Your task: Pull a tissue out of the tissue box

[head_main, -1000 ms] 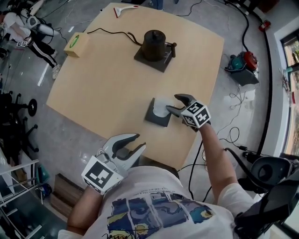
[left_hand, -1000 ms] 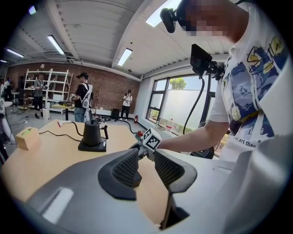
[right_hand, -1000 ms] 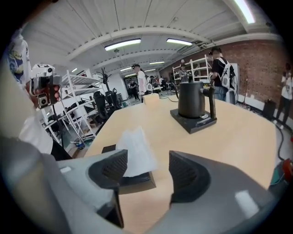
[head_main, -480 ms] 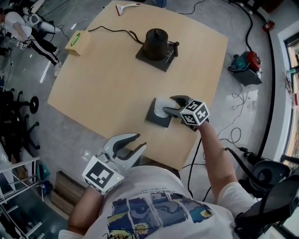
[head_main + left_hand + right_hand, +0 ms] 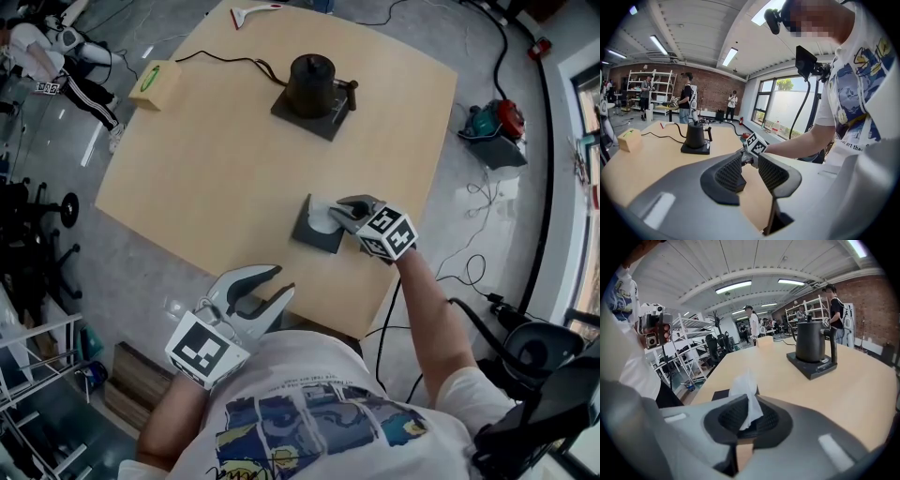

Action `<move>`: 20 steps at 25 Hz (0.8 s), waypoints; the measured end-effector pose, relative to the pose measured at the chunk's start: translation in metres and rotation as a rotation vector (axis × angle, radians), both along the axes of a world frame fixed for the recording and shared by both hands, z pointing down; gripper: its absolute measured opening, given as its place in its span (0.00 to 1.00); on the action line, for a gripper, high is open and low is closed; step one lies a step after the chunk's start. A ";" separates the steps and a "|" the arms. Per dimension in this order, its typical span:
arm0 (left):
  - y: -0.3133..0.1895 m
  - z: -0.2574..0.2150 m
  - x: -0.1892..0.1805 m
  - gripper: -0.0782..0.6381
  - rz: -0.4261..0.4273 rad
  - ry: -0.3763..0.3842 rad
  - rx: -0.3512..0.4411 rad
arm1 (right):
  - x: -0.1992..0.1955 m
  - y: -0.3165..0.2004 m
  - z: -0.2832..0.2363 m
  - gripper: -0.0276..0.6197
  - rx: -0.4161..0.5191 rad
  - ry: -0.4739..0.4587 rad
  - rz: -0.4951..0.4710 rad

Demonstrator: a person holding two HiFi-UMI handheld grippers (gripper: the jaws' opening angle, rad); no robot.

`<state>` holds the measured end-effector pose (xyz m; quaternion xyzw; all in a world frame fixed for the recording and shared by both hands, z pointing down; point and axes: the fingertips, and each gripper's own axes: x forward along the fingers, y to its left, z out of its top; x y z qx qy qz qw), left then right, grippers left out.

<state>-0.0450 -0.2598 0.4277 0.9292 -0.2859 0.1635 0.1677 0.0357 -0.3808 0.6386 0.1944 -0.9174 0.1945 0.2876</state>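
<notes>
Over the tissue box [image 5: 312, 236], right gripper [image 5: 340, 211] jaws closing on tissue [image 5: 746, 391]

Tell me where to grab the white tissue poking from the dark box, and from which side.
Grip the white tissue by its upright free tuft above the dark grey tissue box, coming from the person's side; the sheet is thin. The right gripper is closing its jaws on it there.

The tissue [image 5: 746, 391] is plain white, and its tissue box [image 5: 314, 240] is dark grey. My table [image 5: 206, 159] is pale wood. The kettle [image 5: 309, 82] and its base [image 5: 323, 127] are black. The small box [image 5: 155, 82] is tan with a green oval. My left gripper [image 5: 281, 282] is grey, its cube checked black and white.
</notes>
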 end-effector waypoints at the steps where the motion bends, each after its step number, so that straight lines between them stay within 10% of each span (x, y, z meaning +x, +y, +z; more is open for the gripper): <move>1: 0.000 -0.001 0.000 0.27 -0.002 0.002 -0.003 | -0.001 0.001 -0.001 0.07 0.004 0.001 -0.002; 20: 0.025 -0.006 0.007 0.27 -0.022 0.004 0.035 | -0.006 0.022 -0.039 0.05 0.137 0.053 -0.019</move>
